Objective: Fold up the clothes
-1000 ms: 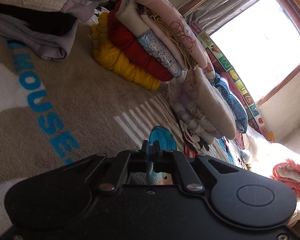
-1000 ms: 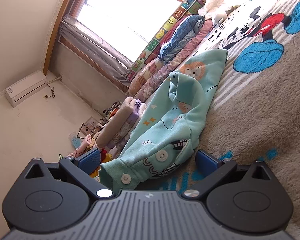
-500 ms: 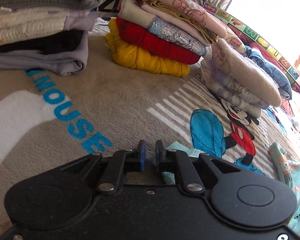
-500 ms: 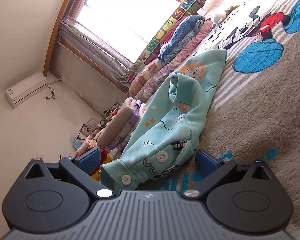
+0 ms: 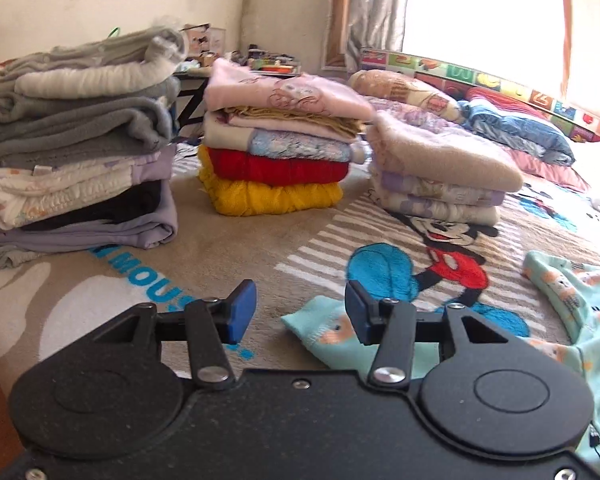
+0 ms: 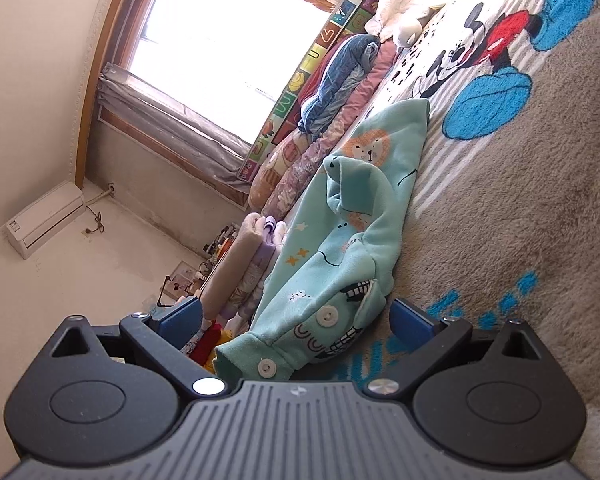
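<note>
Mint-green fleece baby garment with lion prints and white buttons [image 6: 352,240] lies crumpled, part folded over itself, on the plush beige cartoon-mouse blanket [image 5: 260,248] covering the bed, toward the near edge. It looks light, soft and floppy: will sag from any single hold, thick nap should not slip. Best holds, by my read: the cuff or the hem corners, pinched at two points so it spreads flat.

Left to right in the left wrist view: grey-and-lilac folded stack [image 5: 80,144], limp knits. Pink-over-red-over-yellow folded stack [image 5: 276,152], chunky cable knit at the bottom. Beige fuzzy folded stack [image 5: 440,172], thick pile. Mint sleeve cuff [image 5: 320,328] lies just ahead of the left gripper [image 5: 298,312], whose blue-padded fingers [image 5: 242,310] are spreading, nothing pinched between them.

Right gripper [image 6: 296,316]: fingers wide, released, straddling the buttoned end without pressing it. Hard white buttons [image 6: 326,314] there; avoid clamping on them.
</note>
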Available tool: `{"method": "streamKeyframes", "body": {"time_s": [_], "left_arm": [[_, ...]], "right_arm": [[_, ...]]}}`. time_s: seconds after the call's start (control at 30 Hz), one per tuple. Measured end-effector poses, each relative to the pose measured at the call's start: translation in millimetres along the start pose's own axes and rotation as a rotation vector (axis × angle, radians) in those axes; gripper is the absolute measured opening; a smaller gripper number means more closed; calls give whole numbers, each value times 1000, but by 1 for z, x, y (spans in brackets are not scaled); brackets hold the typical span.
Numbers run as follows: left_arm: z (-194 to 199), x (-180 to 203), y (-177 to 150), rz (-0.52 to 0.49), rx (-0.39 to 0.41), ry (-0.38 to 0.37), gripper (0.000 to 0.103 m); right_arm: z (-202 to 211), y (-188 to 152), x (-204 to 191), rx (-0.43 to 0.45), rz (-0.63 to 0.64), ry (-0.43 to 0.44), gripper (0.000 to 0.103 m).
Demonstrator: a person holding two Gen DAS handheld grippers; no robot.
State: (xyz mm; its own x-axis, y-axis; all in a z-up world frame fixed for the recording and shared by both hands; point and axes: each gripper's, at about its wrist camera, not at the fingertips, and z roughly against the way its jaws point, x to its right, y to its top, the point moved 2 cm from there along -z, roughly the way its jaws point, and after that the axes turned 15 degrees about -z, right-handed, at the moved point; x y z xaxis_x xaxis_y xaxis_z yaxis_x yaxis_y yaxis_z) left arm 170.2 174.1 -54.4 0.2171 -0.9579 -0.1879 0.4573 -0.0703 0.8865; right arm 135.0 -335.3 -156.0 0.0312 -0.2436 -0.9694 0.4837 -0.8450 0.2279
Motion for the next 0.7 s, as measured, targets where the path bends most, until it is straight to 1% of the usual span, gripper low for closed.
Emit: {"method": "streamKeyframes", "body": {"time_s": [0.1, 0.2, 0.3, 0.37, 0.43, 0.57, 0.63, 0.7], "left_arm": [[27, 44, 3, -129, 77, -133, 48], [50, 94, 4, -232, 138, -310, 48], [71, 141, 5, -295, 178, -496, 52], [84, 168, 6, -346, 213, -588, 57], [92, 190, 7, -386, 236, -652, 63], [97, 224, 11, -474, 266, -745, 64], [97, 240, 10, -540, 281, -773, 64], [96, 254, 8, -630, 302, -784, 64]], "right_arm": [[5, 1, 2, 14, -69, 10, 99], [11, 2, 4, 32, -140, 19, 98], [16, 1, 6, 45, -193, 18, 98], [17, -1, 6, 43, -213, 16, 99], [17, -2, 6, 36, -220, 13, 99], [16, -4, 4, 24, -207, -5, 98], [15, -4, 3, 15, -188, -36, 93], [14, -3, 3, 2, -158, -83, 83]]}}
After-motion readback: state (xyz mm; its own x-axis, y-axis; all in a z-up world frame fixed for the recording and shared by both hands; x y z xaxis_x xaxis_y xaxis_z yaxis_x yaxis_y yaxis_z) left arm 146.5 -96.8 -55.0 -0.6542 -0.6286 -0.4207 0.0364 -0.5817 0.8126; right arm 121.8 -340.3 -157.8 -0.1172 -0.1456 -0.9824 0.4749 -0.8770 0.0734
